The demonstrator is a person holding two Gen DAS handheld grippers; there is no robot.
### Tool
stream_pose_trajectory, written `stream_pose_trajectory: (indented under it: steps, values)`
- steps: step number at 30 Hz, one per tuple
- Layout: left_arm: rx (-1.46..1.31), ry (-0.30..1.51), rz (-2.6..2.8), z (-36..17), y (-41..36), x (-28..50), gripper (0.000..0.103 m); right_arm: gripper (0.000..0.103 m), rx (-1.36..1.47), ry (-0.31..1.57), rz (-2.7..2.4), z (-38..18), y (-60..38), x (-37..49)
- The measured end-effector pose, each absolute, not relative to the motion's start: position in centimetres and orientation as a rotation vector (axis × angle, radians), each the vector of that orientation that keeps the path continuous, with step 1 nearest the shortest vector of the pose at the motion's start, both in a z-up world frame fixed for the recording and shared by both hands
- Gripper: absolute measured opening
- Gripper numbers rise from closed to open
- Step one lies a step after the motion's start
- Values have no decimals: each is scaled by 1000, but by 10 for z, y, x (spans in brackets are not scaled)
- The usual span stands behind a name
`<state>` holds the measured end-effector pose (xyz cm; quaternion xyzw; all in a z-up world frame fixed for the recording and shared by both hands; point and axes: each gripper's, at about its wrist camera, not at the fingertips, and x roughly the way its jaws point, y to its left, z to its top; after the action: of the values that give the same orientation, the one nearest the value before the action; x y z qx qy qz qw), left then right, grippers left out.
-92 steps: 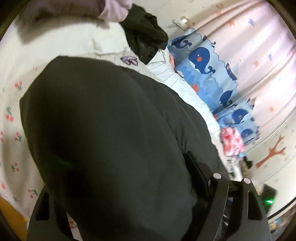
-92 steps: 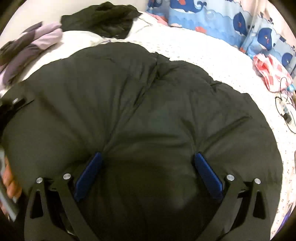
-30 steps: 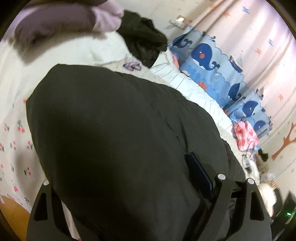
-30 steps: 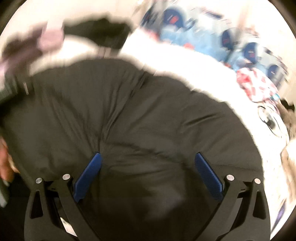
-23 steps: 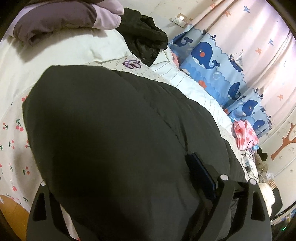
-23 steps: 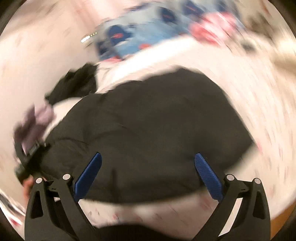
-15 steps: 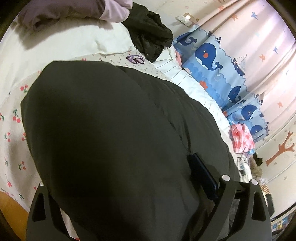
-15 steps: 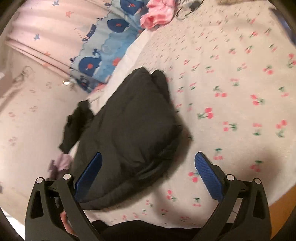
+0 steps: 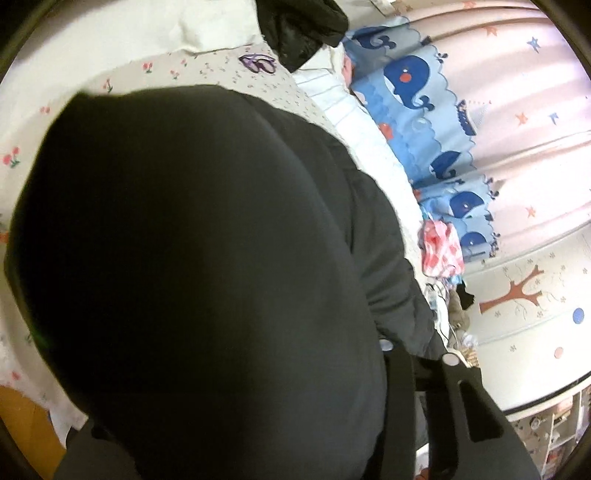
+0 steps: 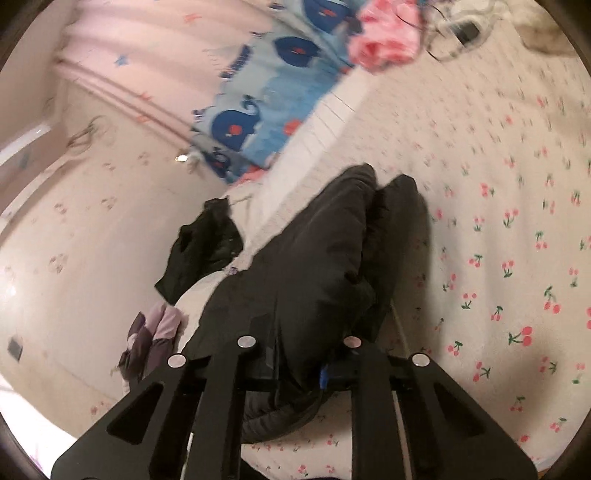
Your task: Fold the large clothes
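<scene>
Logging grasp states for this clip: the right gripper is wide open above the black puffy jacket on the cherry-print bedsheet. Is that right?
Not quite. In the right wrist view the right gripper is not wide open: its fingers have closed in on a fold of the black puffy jacket, pinching its near edge. The rest holds: the jacket lies on the cherry-print bedsheet.

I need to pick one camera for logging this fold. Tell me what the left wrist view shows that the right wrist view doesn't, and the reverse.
Left wrist only: a brown tree decal on the wall.

Right wrist only: the right gripper shut on the jacket's edge, and a folded purple garment.

Both: the puffy black jacket on the cherry-print bedsheet, the blue whale-print fabric, and a crumpled black garment.
</scene>
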<state>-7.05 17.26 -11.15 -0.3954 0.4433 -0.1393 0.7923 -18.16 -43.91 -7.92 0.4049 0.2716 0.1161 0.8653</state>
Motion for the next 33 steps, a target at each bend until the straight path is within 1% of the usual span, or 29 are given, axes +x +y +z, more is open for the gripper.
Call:
stream_pose_trajectory:
  steps: [3,4,5,6,7,8,9,10,11,12,13,14,17,20,22,24,25,27,28,29,32,33]
  values:
    - [-801,946,-337,-96,169,-100,38,15,802,607,223,-91,-437,-214]
    - [-784,952,-339,-98,168,-108,38,16,787,641,206,-99,-436,-227]
    - [-771,974,-337,-105,166,-113,40,22,786,690,181,-112,-439,-235]
    - [-779,994,-331,-116,167,-115,47,29,804,709,167,-122,-444,-239]
    - [-812,996,-323,-125,170,-116,51,32,827,709,150,-128,-451,-248]
    - [-866,996,-308,-134,174,-118,62,39,845,672,108,-128,-461,-261]
    - [-904,993,-293,-139,176,-119,71,42,849,627,68,-122,-467,-270]
    - [-937,976,-267,-143,178,-122,76,44,843,567,14,-112,-473,-281]
    - [-952,953,-243,-144,178,-123,85,49,808,506,-42,-96,-475,-289]
    - [-965,917,-219,-145,177,-123,92,53,759,470,-61,-81,-471,-291]
    - [-972,905,-208,-145,176,-121,94,53,660,458,-50,-58,-456,-282]
    - [-988,899,-196,-147,173,-118,94,54,592,469,-27,-45,-442,-271]
    - [-1062,864,-151,-148,167,-114,94,66,338,544,68,-9,-372,-213]
    - [-1077,837,-121,-149,161,-117,94,68,111,621,141,3,-293,-131]
    - [-1061,818,-135,-149,154,-118,92,68,7,667,137,-4,-250,-72]
    - [-1030,796,-158,-145,149,-120,86,68,-45,731,121,-21,-220,-22]
    - [-1010,787,-172,-145,143,-120,85,68,-55,769,108,-31,-211,-3]
    - [-980,767,-182,-142,137,-121,81,68,-128,869,48,-68,-190,40]
    - [-960,758,-190,-140,132,-121,81,70,-206,984,43,-101,-180,55]
    - [-941,749,-204,-138,127,-120,80,75,-237,1028,54,-115,-176,58]
    - [-930,743,-220,-137,122,-119,79,75,-213,1004,79,-104,-179,45]
    - [-939,742,-226,-138,121,-119,79,75,-186,968,110,-89,-184,29]
